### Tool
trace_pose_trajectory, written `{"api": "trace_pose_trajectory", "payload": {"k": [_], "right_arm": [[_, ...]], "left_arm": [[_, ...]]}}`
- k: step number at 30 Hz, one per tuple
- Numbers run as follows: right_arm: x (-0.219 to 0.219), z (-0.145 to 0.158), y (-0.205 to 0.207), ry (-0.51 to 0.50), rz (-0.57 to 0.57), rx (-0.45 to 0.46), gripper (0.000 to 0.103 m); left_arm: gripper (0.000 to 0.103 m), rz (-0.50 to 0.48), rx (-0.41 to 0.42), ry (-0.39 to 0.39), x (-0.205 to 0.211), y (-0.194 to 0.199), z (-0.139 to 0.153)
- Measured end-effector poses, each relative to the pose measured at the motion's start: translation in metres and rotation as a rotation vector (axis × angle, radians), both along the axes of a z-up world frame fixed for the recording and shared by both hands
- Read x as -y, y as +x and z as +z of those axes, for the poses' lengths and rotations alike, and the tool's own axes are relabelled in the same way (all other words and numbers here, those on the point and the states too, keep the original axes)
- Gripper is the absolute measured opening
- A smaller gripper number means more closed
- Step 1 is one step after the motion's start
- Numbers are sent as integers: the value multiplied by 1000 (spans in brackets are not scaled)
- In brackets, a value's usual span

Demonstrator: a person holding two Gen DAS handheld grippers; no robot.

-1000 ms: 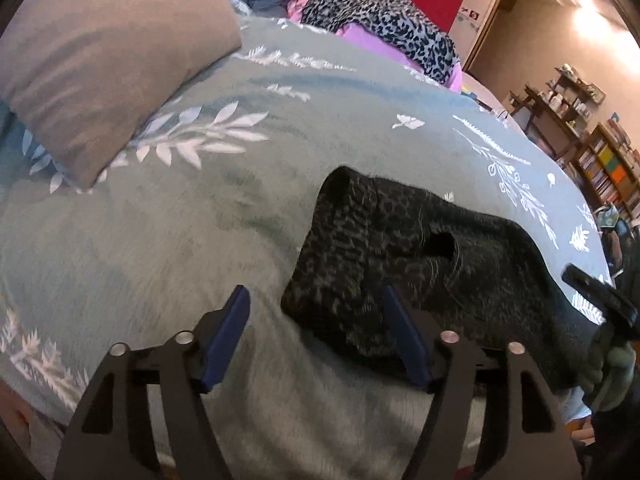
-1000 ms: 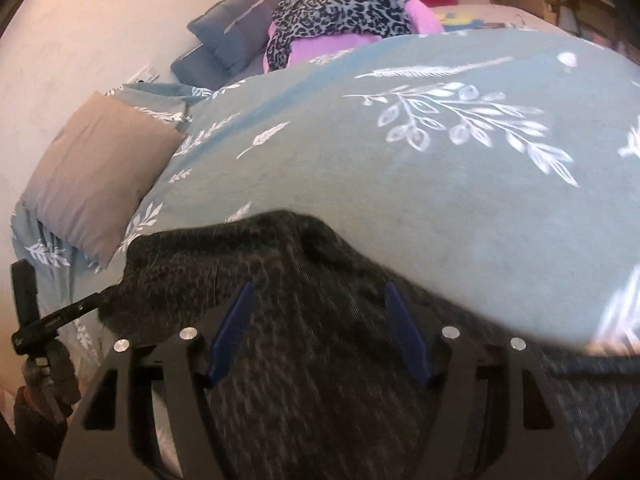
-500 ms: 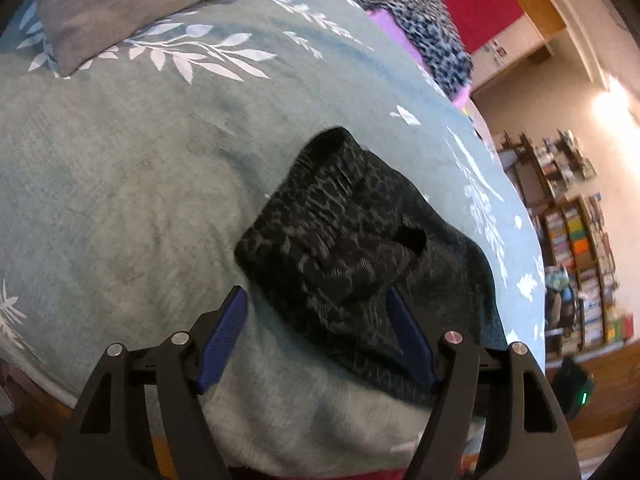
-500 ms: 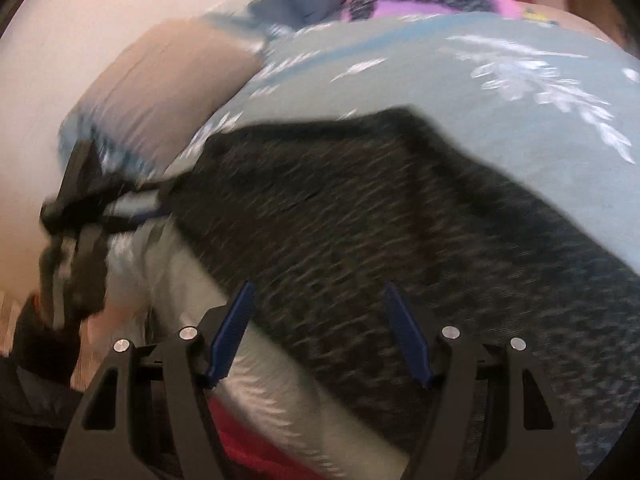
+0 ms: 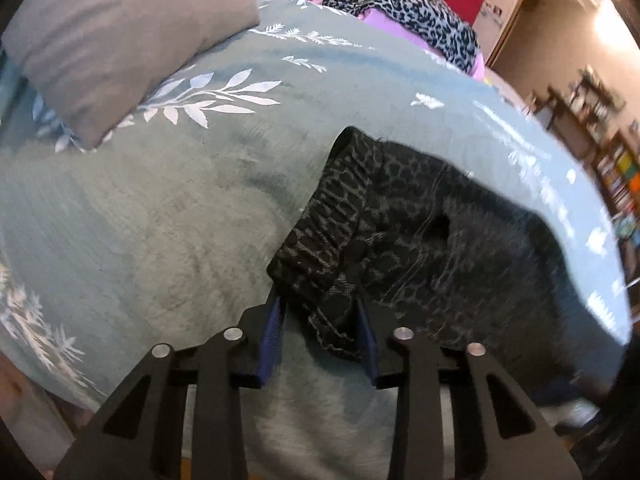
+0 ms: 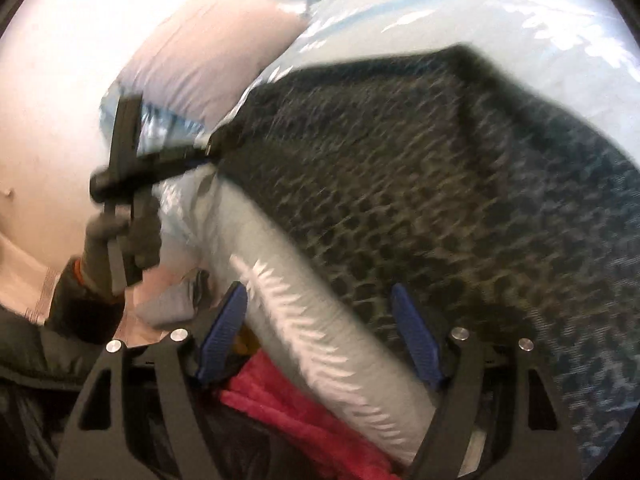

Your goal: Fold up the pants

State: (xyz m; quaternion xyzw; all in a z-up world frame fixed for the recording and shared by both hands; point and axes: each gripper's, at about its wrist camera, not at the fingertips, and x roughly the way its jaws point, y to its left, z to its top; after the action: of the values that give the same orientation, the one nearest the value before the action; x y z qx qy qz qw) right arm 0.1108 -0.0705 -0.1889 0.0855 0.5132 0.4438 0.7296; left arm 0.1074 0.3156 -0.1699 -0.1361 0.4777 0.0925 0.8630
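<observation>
Bedroom scene: a bed [image 5: 160, 216] under a pale green leaf-print cover, a grey pillow [image 5: 120, 40] at its head. Dark patterned pants [image 5: 400, 232] lie near the bed's front edge. The left tongs [image 5: 320, 320], wide open a second ago, have narrowed around the waistband corner, suggesting a fold is starting. The right tongs [image 6: 320, 336] stay open, holding nothing, over the pants' other end. No containers are visible.

Dark leopard-print pants [image 5: 408, 232] lie spread on blue leaf-print bed cover, stretchy waistband bunched at near corner, cloth wrinkled, near bed edge.
</observation>
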Motion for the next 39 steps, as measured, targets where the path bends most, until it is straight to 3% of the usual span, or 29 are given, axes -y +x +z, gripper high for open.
{"api": "trace_pose_trajectory", "payload": {"k": [6,12,15,20,21,23,25,27,31,35,37,39], "right_arm": [[53,21,34,16,-248,55,76],[84,15,69,-21,-417,74,74],[84,17,84,-59,-424,130,70],[60,1,100,-190,-357,179,64],[57,-3,101,-216,-344,184,58],[55,-11,103,-269,-333,185,37],[55,-13,105,-299,-357,196,6],[62,-7,109,-258,-396,199,5],[76,-2,112,-248,-460,225,5],[100,-6,113,-215,-479,166,12],[118,-3,110,-193,-499,144,36],[132,2,104,-175,-499,153,52]], "left_arm": [[60,17,37,82,0,-8,18],[61,46,146,86,10,-12,55],[61,-13,169,87,32,-5,63],[64,-165,153,78,87,18,51],[64,-201,147,69,100,26,46],[64,-248,140,64,117,37,38],[64,-292,119,70,131,46,25],[64,-307,86,69,140,56,13],[64,-274,1,-34,153,76,-8],[64,-316,24,-47,180,86,-2],[64,-349,9,-16,199,97,-2],[64,-381,-23,11,218,110,-7]]}}
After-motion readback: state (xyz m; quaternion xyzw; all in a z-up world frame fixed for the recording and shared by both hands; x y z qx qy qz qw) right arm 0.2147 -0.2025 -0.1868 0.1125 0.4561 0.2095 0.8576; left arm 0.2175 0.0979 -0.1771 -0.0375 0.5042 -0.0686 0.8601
